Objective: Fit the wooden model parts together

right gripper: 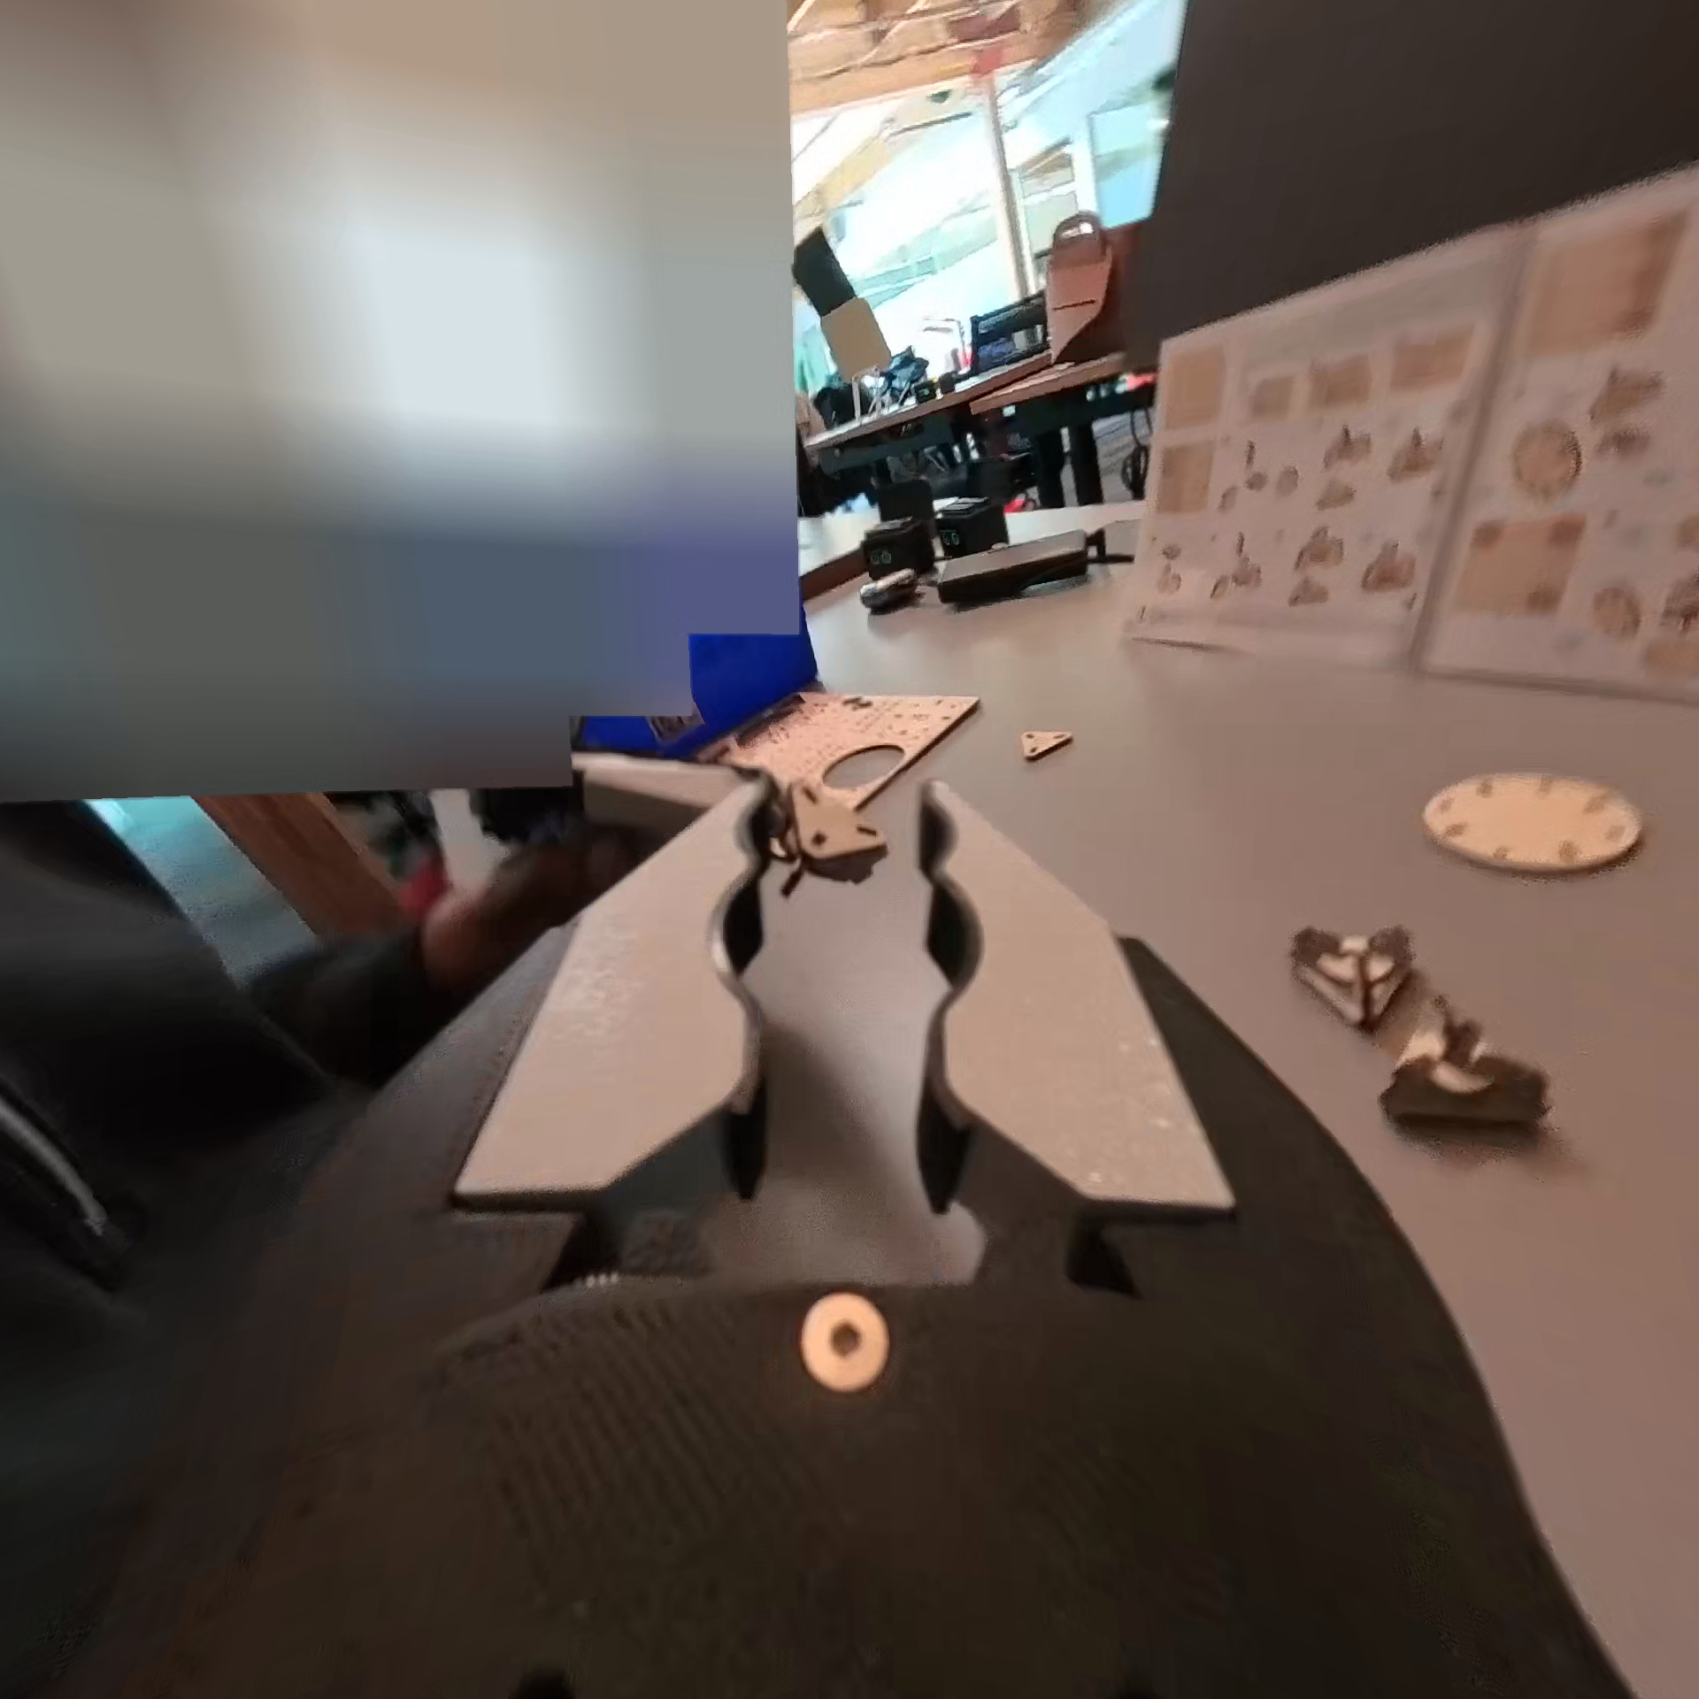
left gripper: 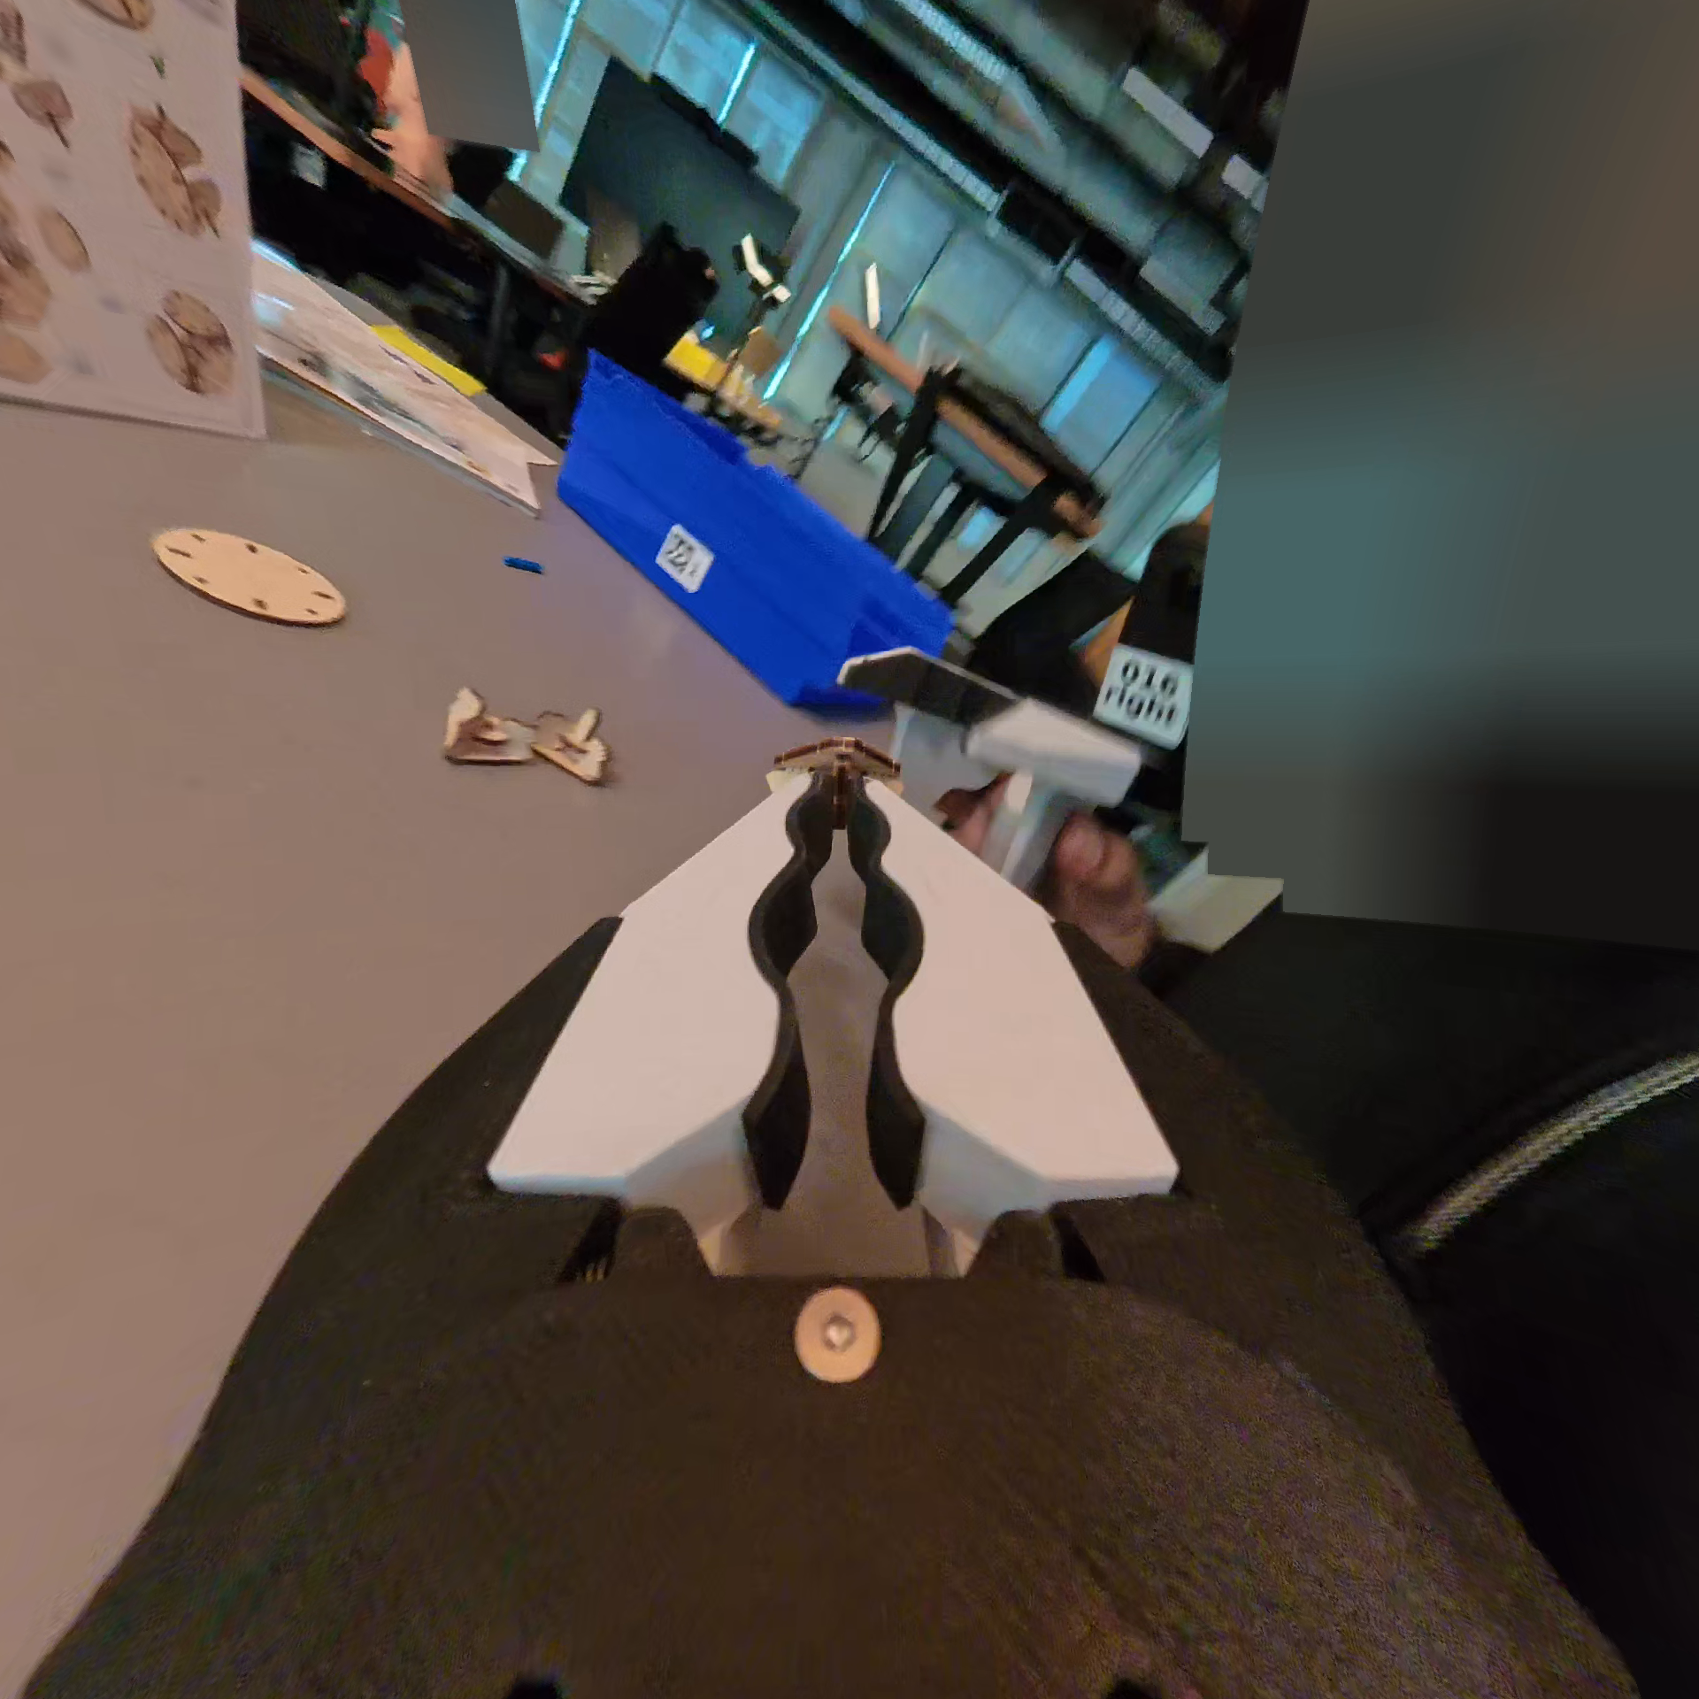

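Open grey tabletop ahead — wooden disc, two small wooden assemblies rightward, blue bin beyond.

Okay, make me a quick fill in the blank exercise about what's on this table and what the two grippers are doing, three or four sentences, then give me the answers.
1. The left gripper is shut on a small ____ assembly.
2. The right gripper has its jaws ____, with nothing pressed between them.
3. The bin at the table's far edge is ____ in colour.
4. The flat wooden piece lying alone on the grey table is ____ in shape.

Missing words: wooden; open; blue; round
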A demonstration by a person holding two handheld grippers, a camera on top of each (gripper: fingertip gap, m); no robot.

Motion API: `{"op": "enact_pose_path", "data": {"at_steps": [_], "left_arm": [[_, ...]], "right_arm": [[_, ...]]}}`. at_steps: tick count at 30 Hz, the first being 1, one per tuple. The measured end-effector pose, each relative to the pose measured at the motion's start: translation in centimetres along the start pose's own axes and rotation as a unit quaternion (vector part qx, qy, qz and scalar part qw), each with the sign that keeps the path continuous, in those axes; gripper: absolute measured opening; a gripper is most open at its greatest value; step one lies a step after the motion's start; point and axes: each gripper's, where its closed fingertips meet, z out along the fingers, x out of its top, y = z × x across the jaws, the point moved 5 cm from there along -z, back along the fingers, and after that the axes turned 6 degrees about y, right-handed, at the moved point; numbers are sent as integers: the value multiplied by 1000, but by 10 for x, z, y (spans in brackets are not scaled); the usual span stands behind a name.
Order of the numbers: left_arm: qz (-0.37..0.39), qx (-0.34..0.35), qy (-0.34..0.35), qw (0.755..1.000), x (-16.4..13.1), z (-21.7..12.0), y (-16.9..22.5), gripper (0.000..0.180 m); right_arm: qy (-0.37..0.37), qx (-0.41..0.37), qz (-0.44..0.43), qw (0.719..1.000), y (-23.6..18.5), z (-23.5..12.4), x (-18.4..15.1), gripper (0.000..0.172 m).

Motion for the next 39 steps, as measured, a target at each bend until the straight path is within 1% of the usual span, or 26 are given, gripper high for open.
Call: {"op": "enact_pose_path", "data": {"at_steps": [2,4,5,7,15,18,19,20,21,25,27,30,32,33,35,36,39], "left_arm": [[-69,-27,20,997,1,-1,-2,1],[-127,-52,35,990,1,-1,-4,1],[-154,-65,40,985,1,-1,-4,1],[-196,-86,48,976,1,-1,-4,2],[-278,-134,52,950,-5,6,3,2],[-301,-151,53,940,-7,10,7,2],[-309,-157,55,936,-7,10,7,2],[-317,-163,55,933,-7,11,8,2],[-322,-165,57,931,-7,12,8,2],[-327,-163,58,929,-8,13,8,2],[-326,-159,60,930,-8,13,7,2],[-303,-146,64,940,-6,12,6,4],[-276,-135,68,949,-3,11,5,21],[-259,-134,68,954,-1,9,6,27],[-216,-126,56,967,-1,8,8,28],[-189,-115,45,974,-3,8,8,29],[-121,-75,18,990,-7,11,7,37]], "right_arm": [[-26,10,-110,993,-7,1,-5,52],[-41,21,-209,977,-12,3,-10,68],[-46,29,-247,967,-14,4,-12,70],[-45,46,-293,954,-15,7,-14,71],[-15,93,-345,934,-16,15,-10,51],[-5,93,-363,927,-18,14,-11,36],[2,92,-368,925,-19,13,-9,24],[8,91,-372,924,-19,11,-7,18],[8,92,-373,923,-19,11,-7,18],[5,90,-369,925,-18,10,-7,17],[6,92,-348,933,-17,10,-7,17],[0,101,-253,962,-12,12,-7,16],[-3,111,-162,980,-7,13,-4,16],[-7,120,-116,986,-3,13,-3,16],[-15,140,-43,989,1,13,-1,16],[-18,151,-23,988,1,13,-1,16],[-29,171,-8,985,-2,13,-7,16]]}}
